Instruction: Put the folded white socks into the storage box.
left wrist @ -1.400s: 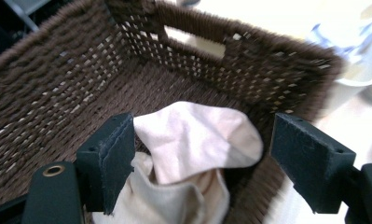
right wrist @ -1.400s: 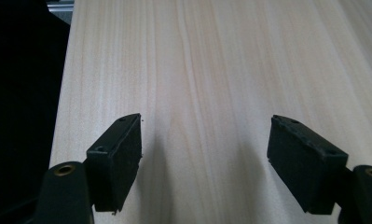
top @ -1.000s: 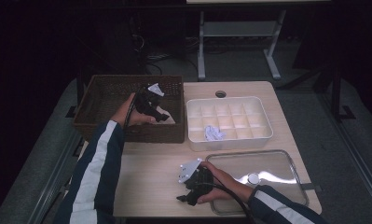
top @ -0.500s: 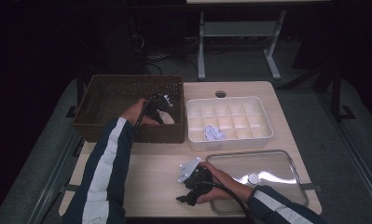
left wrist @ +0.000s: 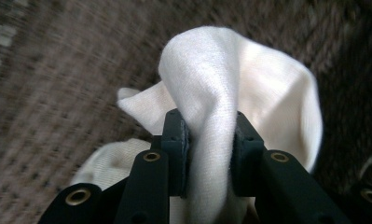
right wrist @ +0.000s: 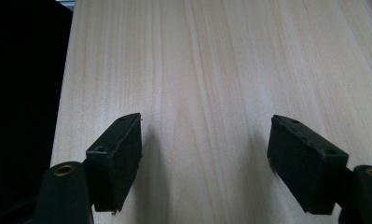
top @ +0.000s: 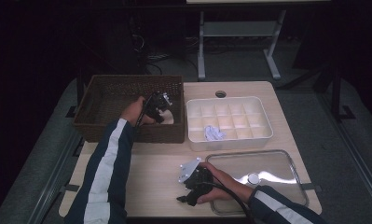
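A brown wicker basket (top: 127, 80) stands at the table's back left. My left gripper (top: 161, 105) reaches down into its right end, where a white cloth (top: 174, 117) lies. In the left gripper view the left gripper (left wrist: 210, 135) has just been closing, and its pads now pinch a raised fold of the white cloth (left wrist: 253, 88) over the woven basket floor. My right gripper (top: 186, 198) rests in a hand near the table's front edge. Its jaws stand wide apart over bare wood in the right gripper view, and the right gripper (right wrist: 204, 140) has nothing between its fingers.
A white compartment box (top: 228, 100) sits right of the basket, with a crumpled white piece (top: 214, 134) in one front cell. A clear lid (top: 272, 161) with a knob (top: 253, 178) lies at the front right, beside my right hand. The table's front edge is close.
My left hand has sunk lower into the basket's right end. Its jaws have closed on the white cloth. The right hand has stayed where it was.
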Tool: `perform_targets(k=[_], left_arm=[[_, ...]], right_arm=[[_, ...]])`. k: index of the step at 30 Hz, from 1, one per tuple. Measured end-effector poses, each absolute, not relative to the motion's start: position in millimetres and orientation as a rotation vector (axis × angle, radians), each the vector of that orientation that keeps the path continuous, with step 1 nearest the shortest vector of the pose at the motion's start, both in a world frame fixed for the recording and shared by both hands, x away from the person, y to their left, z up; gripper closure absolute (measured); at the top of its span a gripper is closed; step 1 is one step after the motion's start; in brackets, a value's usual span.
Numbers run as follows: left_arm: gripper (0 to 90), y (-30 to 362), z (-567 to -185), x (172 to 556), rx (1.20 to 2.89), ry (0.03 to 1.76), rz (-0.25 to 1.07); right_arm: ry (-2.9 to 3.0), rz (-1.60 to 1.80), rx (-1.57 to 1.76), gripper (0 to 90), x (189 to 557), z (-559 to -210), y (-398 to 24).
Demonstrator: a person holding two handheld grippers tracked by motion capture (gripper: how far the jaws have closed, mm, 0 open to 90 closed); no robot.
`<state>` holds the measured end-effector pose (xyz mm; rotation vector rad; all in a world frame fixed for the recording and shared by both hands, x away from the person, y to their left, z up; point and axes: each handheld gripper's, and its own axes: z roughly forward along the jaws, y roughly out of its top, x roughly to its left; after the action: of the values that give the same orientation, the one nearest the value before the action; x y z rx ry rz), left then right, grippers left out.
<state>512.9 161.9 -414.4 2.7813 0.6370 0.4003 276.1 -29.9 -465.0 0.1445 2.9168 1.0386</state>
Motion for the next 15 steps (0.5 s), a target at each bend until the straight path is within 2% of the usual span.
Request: perform_targets(k=[2, 6, 15], left_arm=[[71.8, 166.8, -403.6, 512.0, 2.706, 0.672, 0.476], [72.2, 176.1, -387.0, 508.6, 2.611, 0.706, 0.542], [72.7, 193.8, -350.8, 493.4, 2.387, 0.726, 0.597]], right_arm=[[2.916, 1.038, 0.145, 25.4, 276.1, -465.0, -30.0], [2.91, 1.042, 0.149, 25.4, 277.3, -465.3, -30.7], [2.898, 1.075, 0.183, 25.8, 279.5, -463.1, -33.3]])
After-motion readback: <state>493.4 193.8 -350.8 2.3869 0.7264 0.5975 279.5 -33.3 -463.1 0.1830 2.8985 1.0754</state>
